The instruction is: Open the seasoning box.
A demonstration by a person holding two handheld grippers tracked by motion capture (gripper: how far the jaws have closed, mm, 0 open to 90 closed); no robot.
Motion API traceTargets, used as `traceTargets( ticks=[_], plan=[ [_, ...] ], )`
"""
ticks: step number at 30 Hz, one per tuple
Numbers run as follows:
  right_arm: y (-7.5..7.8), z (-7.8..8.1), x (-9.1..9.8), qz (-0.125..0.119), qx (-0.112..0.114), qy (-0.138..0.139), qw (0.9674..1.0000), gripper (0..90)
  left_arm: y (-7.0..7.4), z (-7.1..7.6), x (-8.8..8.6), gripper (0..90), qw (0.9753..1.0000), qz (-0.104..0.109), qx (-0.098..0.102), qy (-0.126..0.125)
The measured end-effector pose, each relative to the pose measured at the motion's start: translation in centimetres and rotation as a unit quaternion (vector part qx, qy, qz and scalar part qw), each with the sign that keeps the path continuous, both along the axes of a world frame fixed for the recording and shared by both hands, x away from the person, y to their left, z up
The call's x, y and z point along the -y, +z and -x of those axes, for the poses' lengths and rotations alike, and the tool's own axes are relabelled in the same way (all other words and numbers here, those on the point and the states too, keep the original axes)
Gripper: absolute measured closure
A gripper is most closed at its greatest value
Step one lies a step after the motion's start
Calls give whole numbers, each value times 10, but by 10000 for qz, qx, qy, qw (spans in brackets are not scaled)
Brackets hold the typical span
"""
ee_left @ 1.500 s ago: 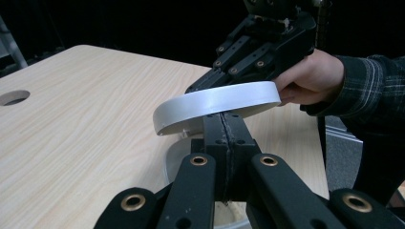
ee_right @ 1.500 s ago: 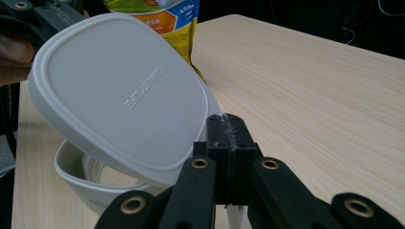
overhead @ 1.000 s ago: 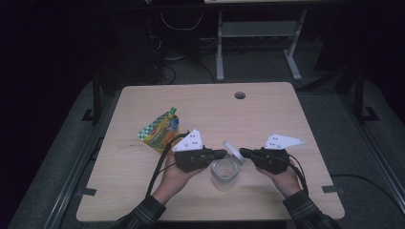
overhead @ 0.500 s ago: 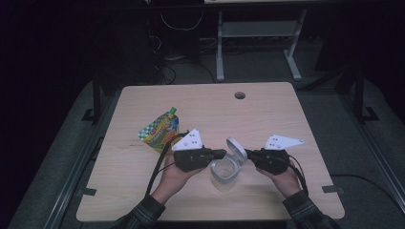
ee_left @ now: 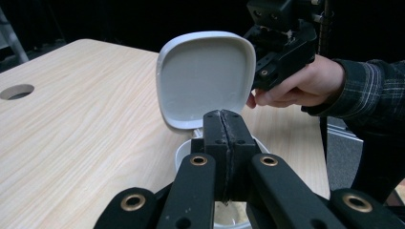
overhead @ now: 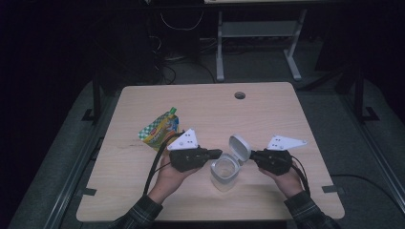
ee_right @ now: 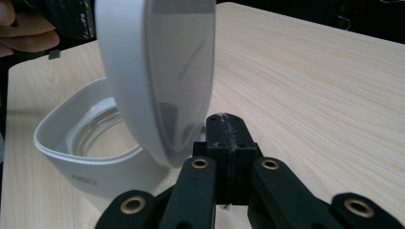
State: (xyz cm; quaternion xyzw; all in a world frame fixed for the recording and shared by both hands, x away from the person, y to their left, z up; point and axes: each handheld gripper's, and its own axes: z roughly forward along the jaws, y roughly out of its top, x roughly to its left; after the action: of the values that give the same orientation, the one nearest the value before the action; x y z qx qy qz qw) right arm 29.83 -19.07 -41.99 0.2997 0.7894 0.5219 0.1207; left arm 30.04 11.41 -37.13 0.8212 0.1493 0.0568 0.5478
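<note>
On the table (overhead: pixel 286 119) near the person's edge there's one clear tub (overhead: pixel 224 174) with one hinged lid (overhead: pixel 239 148) standing open, plus one juice pouch (overhead: pixel 159 132) off left. The left gripper (overhead: pixel 216 153) is clenched, tips at the tub's rim; the right gripper (overhead: pixel 253 155) is clenched too, touching the lid.

The high view looks forward and down on the whole table (overhead: pixel 286 109) from above its near edge. Both gripper views sit low and very close, facing each other across the open container (overhead: pixel 224 172) near that edge.
</note>
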Motion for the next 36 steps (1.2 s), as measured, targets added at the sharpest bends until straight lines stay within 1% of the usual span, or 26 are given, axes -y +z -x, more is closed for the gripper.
traceTargets(
  ticks=[4, 8, 10, 13, 15, 20, 24, 27, 28, 30, 36],
  plan=[
    [-1, 0, 5, 6, 17, -72, 10000, 899, -1, 0, -6, 895, 10000, -15, -40, 53],
    [-4, 1, 10, 5, -22, -178, 9998, 893, -2, 0, -12, 875, 9999, -7, -81, 131],
    [-4, 1, 12, 13, -66, -257, 9996, 857, -2, 0, -14, 856, 9998, -22, -78, 164],
    [-5, 2, 16, -5, -41, -318, 9995, 829, -5, 1, -19, 830, 9997, -63, -112, 230],
    [-7, 2, 18, 10, -62, -354, 9994, 804, -7, 2, -22, 807, 9995, -95, -142, 280],
    [-10, 5, 21, 52, -79, -351, 9993, 775, -9, 4, -30, 782, 9990, -154, -183, 380],
    [-11, 6, 22, 52, -126, -352, 9993, 757, -8, 4, -37, 768, 9988, -140, -210, 426],
    [-12, 6, 24, 43, -159, -372, 9992, 750, -9, 6, -42, 765, 9986, -132, -207, 471],
    [-12, 6, 24, 45, -156, -372, 9992, 747, -9, 6, -44, 765, 9985, -158, -210, 488],
    [-12, 6, 24, 38, -157, -375, 9992, 741, -9, 7, -47, 765, 9983, -131, -226, 523],
    [-13, 6, 24, 51, -158, -373, 9992, 731, -11, 12, -60, 764, 9977, -150, -249, 604]
  ],
)
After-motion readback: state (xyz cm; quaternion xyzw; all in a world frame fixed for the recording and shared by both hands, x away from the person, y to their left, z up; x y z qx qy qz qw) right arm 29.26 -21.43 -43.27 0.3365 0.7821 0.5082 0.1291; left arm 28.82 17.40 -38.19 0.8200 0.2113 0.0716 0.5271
